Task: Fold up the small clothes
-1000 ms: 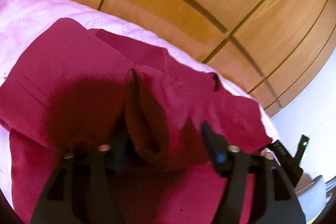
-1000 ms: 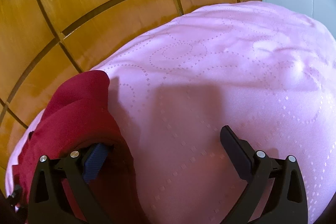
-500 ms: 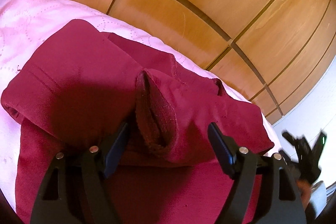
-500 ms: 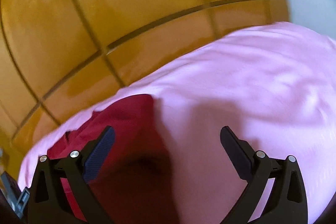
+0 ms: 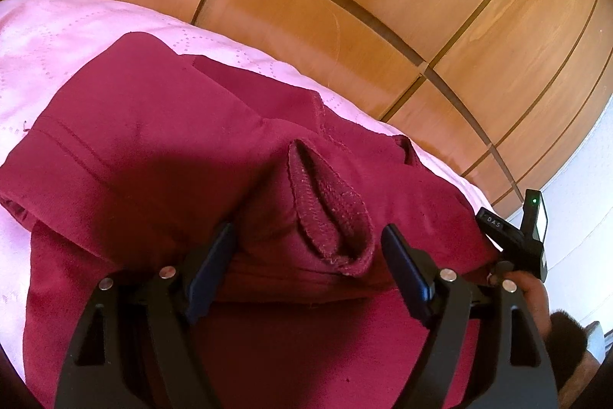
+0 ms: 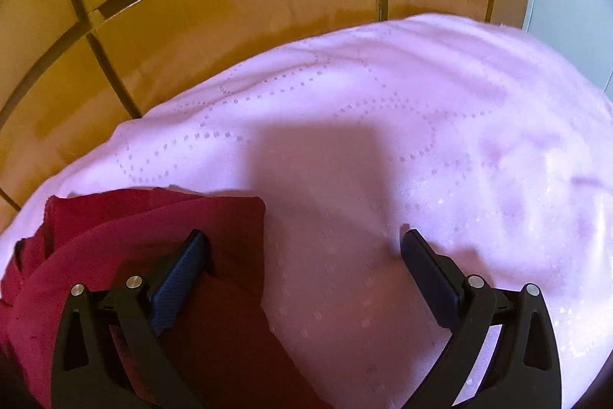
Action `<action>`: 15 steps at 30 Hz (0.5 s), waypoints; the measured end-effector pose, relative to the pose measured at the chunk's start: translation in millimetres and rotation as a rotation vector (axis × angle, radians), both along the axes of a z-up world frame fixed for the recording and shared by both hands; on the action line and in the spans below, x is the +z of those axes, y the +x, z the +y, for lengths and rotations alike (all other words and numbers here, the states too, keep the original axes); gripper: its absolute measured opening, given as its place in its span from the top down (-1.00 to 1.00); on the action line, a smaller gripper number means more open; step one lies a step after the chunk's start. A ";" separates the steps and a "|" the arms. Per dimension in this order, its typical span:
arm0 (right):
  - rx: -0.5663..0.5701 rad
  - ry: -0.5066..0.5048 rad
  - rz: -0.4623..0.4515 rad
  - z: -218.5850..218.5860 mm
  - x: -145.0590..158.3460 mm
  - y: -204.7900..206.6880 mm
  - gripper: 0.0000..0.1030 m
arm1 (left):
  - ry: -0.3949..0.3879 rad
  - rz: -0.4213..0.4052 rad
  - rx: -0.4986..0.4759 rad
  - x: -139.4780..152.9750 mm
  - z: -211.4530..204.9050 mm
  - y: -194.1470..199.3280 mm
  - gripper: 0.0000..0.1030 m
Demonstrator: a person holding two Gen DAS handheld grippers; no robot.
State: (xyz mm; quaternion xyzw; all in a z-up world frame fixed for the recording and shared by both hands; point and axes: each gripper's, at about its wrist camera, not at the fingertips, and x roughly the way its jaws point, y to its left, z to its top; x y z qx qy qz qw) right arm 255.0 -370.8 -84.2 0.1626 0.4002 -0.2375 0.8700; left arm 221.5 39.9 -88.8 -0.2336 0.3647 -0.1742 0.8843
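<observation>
Left tongs now nearer sleeve cuff.

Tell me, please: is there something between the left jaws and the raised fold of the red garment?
Nothing visible is in the way. The left gripper stands open, and the raised fold of the red garment already sits between its jaws, on the pink bedspread.

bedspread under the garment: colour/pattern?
Pale pink bedspread with looping dotted-line stitching; clearest in the right wrist view.
</observation>
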 end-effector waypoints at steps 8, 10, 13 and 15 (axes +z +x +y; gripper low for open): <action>-0.007 0.029 -0.084 5.3 20.7 -63.8 -0.93 | 0.019 0.015 0.016 -1.2 -0.6 2.5 -0.33; 0.025 0.039 -0.060 9.3 12.6 -72.2 -0.93 | 0.030 0.029 0.038 -1.7 0.9 3.3 -0.11; 0.033 0.083 -0.069 9.1 1.0 -79.3 -0.93 | 0.094 0.073 0.081 2.8 -0.8 6.3 0.29; 0.032 0.074 -0.067 10.5 0.3 -78.8 -0.93 | 0.162 0.082 0.076 11.4 -7.0 5.7 0.67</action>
